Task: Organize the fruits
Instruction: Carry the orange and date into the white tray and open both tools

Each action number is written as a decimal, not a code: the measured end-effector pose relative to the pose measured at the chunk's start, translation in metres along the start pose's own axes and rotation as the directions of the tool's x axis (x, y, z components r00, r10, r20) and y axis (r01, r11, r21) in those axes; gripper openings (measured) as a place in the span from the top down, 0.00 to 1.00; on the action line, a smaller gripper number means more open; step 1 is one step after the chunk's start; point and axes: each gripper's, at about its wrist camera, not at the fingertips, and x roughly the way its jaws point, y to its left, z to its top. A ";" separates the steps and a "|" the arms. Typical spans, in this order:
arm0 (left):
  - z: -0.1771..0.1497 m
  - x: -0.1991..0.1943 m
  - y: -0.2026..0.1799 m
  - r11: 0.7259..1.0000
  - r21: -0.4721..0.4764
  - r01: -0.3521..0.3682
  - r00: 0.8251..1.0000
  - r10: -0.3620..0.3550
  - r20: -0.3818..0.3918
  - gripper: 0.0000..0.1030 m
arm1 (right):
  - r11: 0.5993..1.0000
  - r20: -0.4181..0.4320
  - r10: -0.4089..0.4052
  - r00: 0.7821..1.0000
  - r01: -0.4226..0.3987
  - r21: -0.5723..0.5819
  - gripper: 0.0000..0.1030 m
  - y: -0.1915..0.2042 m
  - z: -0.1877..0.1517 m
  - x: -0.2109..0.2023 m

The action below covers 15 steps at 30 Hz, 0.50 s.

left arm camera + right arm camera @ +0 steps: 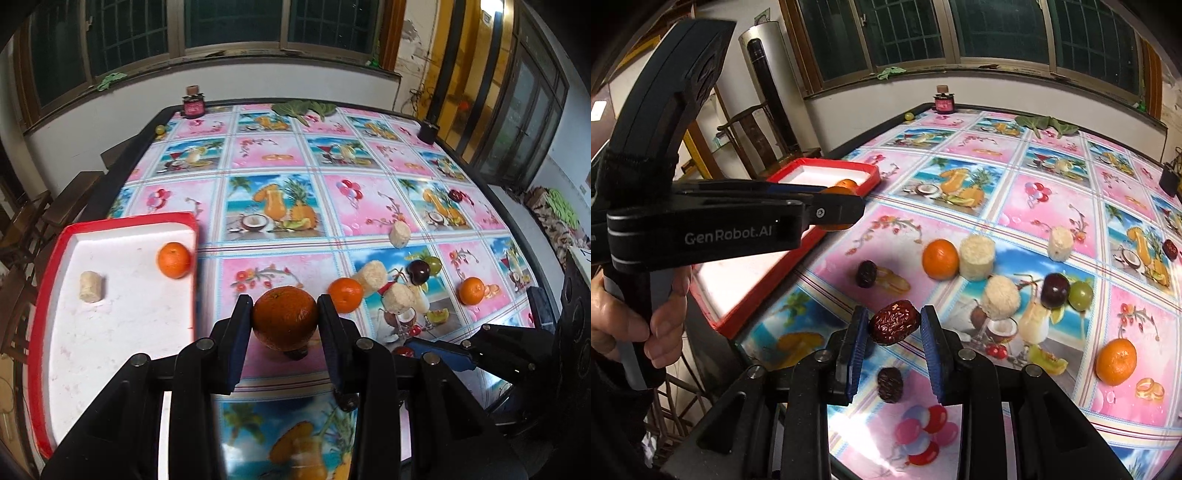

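Observation:
My left gripper is shut on an orange and holds it above the tablecloth, just right of the red-rimmed white tray. The tray holds another orange and a pale corn-like chunk. My right gripper is shut on a wrinkled red date, lifted over the table's near edge. The left gripper with its orange shows at the left of the right wrist view. Loose on the cloth lie oranges, pale chunks, a dark plum, a green grape and dark dates.
A dark jar and green leaves sit at the table's far edge, a black object at the far right corner. A small green fruit lies near the far left edge. Chairs stand left of the table.

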 end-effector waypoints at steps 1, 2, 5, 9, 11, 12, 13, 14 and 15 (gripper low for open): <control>-0.001 -0.003 0.005 1.000 -0.009 -0.002 1.000 0.002 0.005 0.68 | 1.000 0.003 0.007 1.000 -0.007 -0.005 0.71 0.003 0.002 -0.001; -0.001 -0.005 0.008 1.000 -0.015 -0.005 1.000 0.006 0.008 0.68 | 1.000 0.004 0.011 1.000 -0.011 -0.007 0.71 0.004 0.003 -0.001; -0.001 -0.012 0.020 0.999 -0.037 -0.015 1.000 0.016 0.016 0.68 | 0.999 0.005 0.030 1.000 -0.029 -0.017 0.71 0.010 0.007 0.000; -0.003 -0.019 0.032 0.998 -0.049 -0.030 0.999 0.031 0.021 0.68 | 0.998 0.003 0.058 0.998 -0.058 -0.033 0.71 0.020 0.015 0.003; -0.004 -0.024 0.039 0.998 -0.057 -0.037 0.999 0.039 0.024 0.68 | 0.997 0.002 0.071 0.997 -0.071 -0.040 0.71 0.024 0.020 0.006; -0.005 -0.026 0.043 0.997 -0.062 -0.041 0.999 0.042 0.024 0.68 | 0.996 0.002 0.082 0.997 -0.082 -0.043 0.71 0.026 0.023 0.007; -0.007 -0.027 0.047 0.997 -0.067 -0.044 0.999 0.045 0.024 0.68 | 0.995 0.002 0.089 0.996 -0.089 -0.045 0.71 0.028 0.025 0.007; -0.008 -0.030 0.052 0.996 -0.075 -0.048 0.998 0.050 0.026 0.68 | 0.994 0.002 0.097 0.995 -0.097 -0.047 0.71 0.030 0.027 0.008; -0.010 -0.033 0.058 0.995 -0.084 -0.053 0.998 0.055 0.027 0.68 | 0.993 0.002 0.106 0.994 -0.106 -0.050 0.71 0.033 0.030 0.009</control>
